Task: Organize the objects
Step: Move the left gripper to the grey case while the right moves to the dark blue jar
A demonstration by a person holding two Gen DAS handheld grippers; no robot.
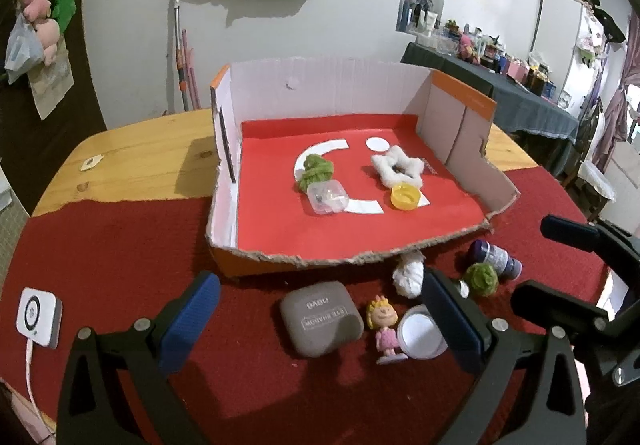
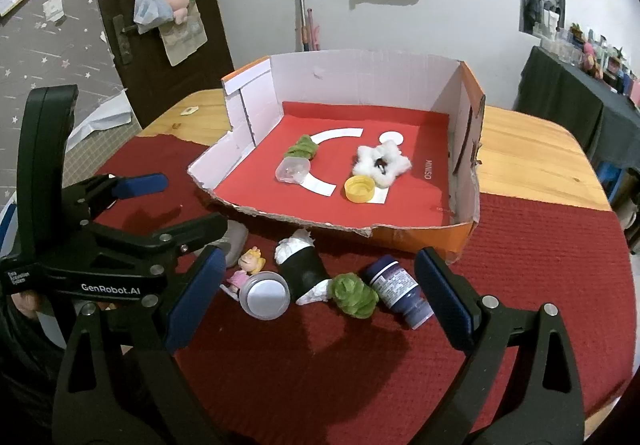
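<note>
Cardboard forms the open box (image 1: 460, 113) at the far middle of the table, and four items are already lodged on its red floor: a green scrunchie (image 1: 314, 171), a clear plastic case (image 1: 327, 197) touching its near end, a white fluffy scrunchie (image 1: 398, 167) and, just near of that, a yellow cap (image 1: 406, 196). By that count the sorting is judged to be partly done. Outside, on the red cloth (image 2: 360, 373) in front of the box's torn near wall, six things are left: a grey case (image 1: 320, 319) at the left, a small doll figure (image 1: 385, 325), a round white-lidded jar (image 2: 266, 295), a black and white wrapped bundle (image 2: 304, 269), a second green scrunchie (image 2: 354, 295) and a dark blue bottle (image 2: 398, 293) at the right. The bottle lies on its side, its long axis running from far left to near right in the right wrist view, with the white-rimmed end nearest the camera; which end is the cap cannot be told. The doll lies tipped beside the jar. The left gripper (image 1: 320, 319) is spread wide and holds nothing, with the grey case and doll framed between its fingers. The right gripper (image 2: 320, 301) is likewise wide open and empty, framing the jar, bundle, scrunchie and bottle.
</note>
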